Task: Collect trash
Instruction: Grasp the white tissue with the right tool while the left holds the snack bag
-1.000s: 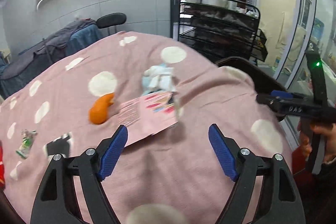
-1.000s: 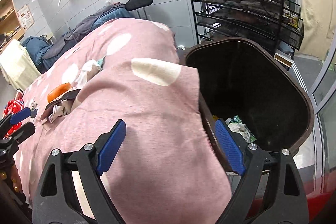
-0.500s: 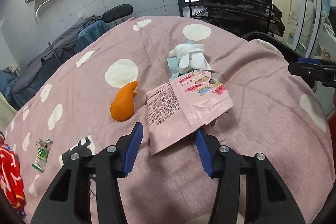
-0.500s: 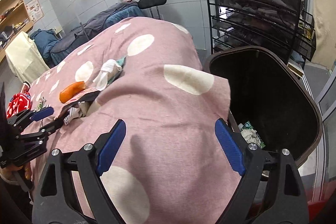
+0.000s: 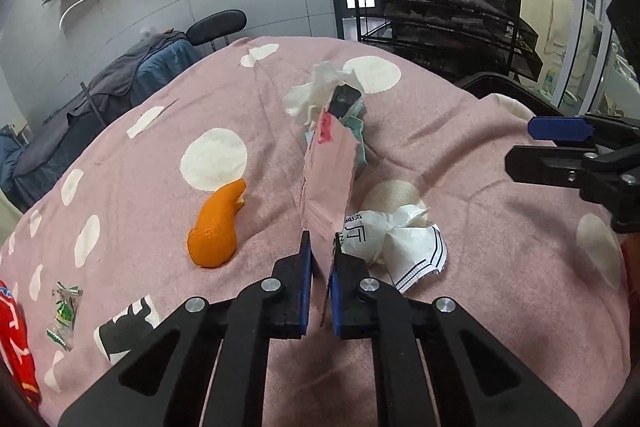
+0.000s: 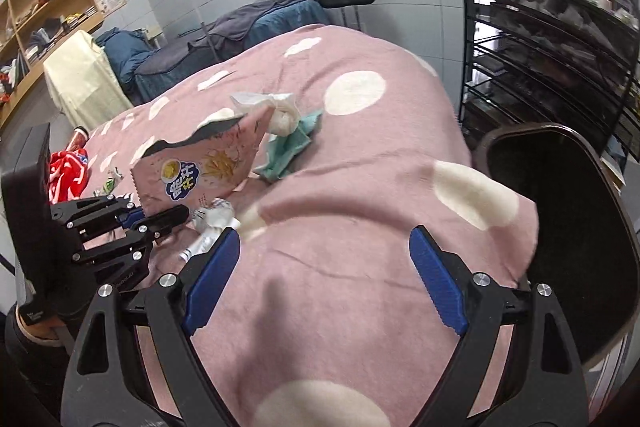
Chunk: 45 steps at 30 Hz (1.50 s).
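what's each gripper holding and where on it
Left hand-held gripper pinches the pink snack bag at its near bottom edge. Right hand-held gripper holds nothing.

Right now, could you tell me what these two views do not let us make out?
- Bin, right wrist view: contents lost in shadow; far side cut by the frame edge.
- Pink snack bag, left wrist view: seen edge-on in the left gripper, print unreadable.
- Red item, left wrist view: cut off by the edge.
- Small green wrapper: too small to identify.
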Motion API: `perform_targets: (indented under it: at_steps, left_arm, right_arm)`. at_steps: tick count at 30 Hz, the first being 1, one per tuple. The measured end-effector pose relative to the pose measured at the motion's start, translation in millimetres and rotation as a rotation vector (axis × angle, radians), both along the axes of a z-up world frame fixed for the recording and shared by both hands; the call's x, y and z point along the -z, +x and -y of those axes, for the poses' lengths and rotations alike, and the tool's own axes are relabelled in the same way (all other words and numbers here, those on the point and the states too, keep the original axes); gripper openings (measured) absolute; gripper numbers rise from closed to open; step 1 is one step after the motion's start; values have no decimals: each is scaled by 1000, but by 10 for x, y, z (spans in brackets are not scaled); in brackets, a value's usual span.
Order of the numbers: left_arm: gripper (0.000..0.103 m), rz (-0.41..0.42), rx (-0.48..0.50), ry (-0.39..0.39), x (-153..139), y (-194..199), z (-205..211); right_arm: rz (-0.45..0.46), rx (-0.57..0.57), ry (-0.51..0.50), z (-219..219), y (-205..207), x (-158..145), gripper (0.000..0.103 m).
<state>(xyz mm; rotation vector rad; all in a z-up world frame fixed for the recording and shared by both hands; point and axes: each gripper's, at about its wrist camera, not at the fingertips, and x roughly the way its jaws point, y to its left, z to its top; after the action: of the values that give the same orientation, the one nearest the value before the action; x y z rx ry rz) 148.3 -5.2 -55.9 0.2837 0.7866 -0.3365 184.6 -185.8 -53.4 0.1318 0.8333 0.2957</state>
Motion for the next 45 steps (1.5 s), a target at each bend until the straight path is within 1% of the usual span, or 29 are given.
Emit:
perform_targets:
  at_steps: [3,5,8,13,18,20,22,24,26,29,30,31,32,33,35,37,41,45]
  left_arm:
    - [6,9,-12,-41,-68,-74,-83]
    - [6,14,-22,-86,-120,-146,-157]
    - [5,23,-66,-153,-186,-259,-279]
    - [5,64,-133,-233,-297,-455,-470]
    - [5,74,-180,-277,-330,-531,-577]
    - [5,77,-200,-284,-320,-545,-615]
    - [5,76,-214,-301,-321,-561,-665]
    - [5,79,-228,-313,-322,-576,-709]
    - [5,81,-239,-324,-319,-592,-732]
    - [5,82,-246,-331,-312,-623,-751]
    - [5,83,-247,-330,-305,-631,-756]
    - [5,82,-250,-330,-301,-636,-758]
    - [5,81,-252,-332,-297,-641,-766]
    - [5,81,-254,-336,-295,-648,-777]
    - [5,82,-260,-338,-295,-672,-781]
    - [5,82,-264,-339,-292,-685,-797]
    - [5,84,-265,-342,-291,-697,-812]
    - [5,89,-257,-352,-313,-692,-790]
  right_arm:
    - [-12,-24,24,-86,125,-9,86]
    - [-17,-36,30,-145,219,-14,86]
    - [-23,-55,20,-248,369,-19,86]
    - [-31,-98,-3,-462,562,-16,86]
    - [-61,-172,-52,-764,781,42,86]
    - [-82,-199,-68,-871,864,78,84]
    - [-85,-217,-81,-943,920,76,84]
    - [-84,-228,-89,-1008,981,66,81]
    - [-96,-242,-88,-1085,1077,64,75]
    - [-106,-255,-91,-1196,1172,77,71]
    - [-112,-260,-109,-1258,1225,97,71]
    - [-120,-261,-124,-1297,1265,125,68]
    - [-127,-256,-132,-1327,1291,151,59]
    - [-138,-248,-139,-1353,1333,188,55]
    - [-159,-248,-146,-1399,1381,255,29]
    - [-155,-249,-128,-1383,1387,268,22]
    - [-112,-252,-47,-1252,1280,126,18]
    - [-63,-251,-5,-1111,1076,-54,18]
